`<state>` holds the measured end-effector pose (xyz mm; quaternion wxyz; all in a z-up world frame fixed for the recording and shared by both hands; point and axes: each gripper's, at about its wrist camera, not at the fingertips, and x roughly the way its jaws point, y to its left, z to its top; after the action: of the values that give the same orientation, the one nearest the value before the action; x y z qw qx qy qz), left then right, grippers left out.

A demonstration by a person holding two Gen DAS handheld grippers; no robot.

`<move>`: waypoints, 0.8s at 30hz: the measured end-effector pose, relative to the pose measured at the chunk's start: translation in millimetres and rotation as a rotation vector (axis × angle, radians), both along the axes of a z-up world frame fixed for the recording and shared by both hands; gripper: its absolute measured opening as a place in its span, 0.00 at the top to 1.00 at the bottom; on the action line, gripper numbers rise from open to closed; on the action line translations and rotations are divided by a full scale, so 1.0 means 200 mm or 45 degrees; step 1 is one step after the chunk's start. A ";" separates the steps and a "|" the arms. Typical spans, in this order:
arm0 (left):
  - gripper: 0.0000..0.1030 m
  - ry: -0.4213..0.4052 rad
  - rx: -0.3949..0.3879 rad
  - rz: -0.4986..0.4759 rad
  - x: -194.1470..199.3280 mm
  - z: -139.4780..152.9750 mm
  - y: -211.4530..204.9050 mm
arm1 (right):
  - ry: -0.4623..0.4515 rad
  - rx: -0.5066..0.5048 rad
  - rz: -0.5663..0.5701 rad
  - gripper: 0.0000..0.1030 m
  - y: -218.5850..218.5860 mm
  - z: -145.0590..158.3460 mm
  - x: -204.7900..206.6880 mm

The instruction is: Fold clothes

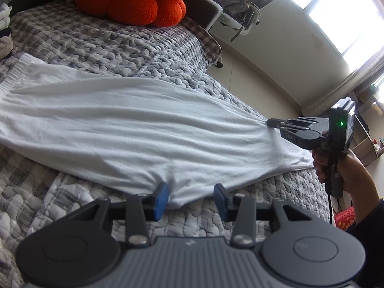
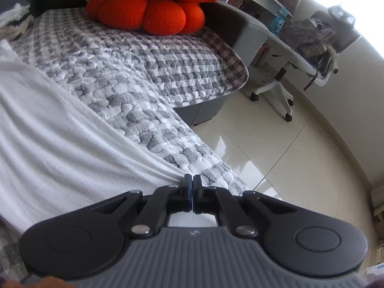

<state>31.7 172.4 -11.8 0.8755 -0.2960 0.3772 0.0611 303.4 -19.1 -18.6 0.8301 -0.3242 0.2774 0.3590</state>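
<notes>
Covering most of the bed's grey-and-white pebble-pattern quilt [image 1: 134, 55], the white knit garment [image 1: 124, 124] lay spread out, creased toward my right. A lumpy orange plush cushion [image 1: 134, 2] sat behind it. I had my right gripper [image 2: 191, 180] with its fingers pinched fully together on the garment's far edge; my left gripper [image 1: 190, 198] stood half open astride the near hem, pads not pressing it.

"DAS" embossed on side of right claw [image 1: 273, 123] body; nothing else legible.
</notes>
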 end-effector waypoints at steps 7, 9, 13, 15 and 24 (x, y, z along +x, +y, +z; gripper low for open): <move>0.58 0.001 -0.001 -0.002 0.00 0.01 0.00 | -0.014 0.015 0.051 0.55 0.01 0.02 -0.04; 0.58 0.001 0.003 -0.004 0.00 0.01 -0.01 | 0.011 -0.005 0.058 0.60 0.02 0.00 -0.03; 0.58 0.003 0.004 -0.006 0.00 0.01 -0.01 | 0.017 -0.015 0.102 1.00 0.04 -0.02 -0.06; 0.58 0.004 0.008 -0.009 0.00 0.01 -0.01 | -0.031 -0.024 0.080 1.00 0.05 -0.03 -0.07; 0.56 0.013 0.025 -0.027 0.01 0.01 -0.02 | -0.137 -0.020 -0.102 1.00 0.09 -0.08 -0.06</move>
<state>32.8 167.9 -9.5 0.8769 -0.2832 0.3841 0.0571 292.3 -0.4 -34.9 0.8550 -0.3381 0.2478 0.3055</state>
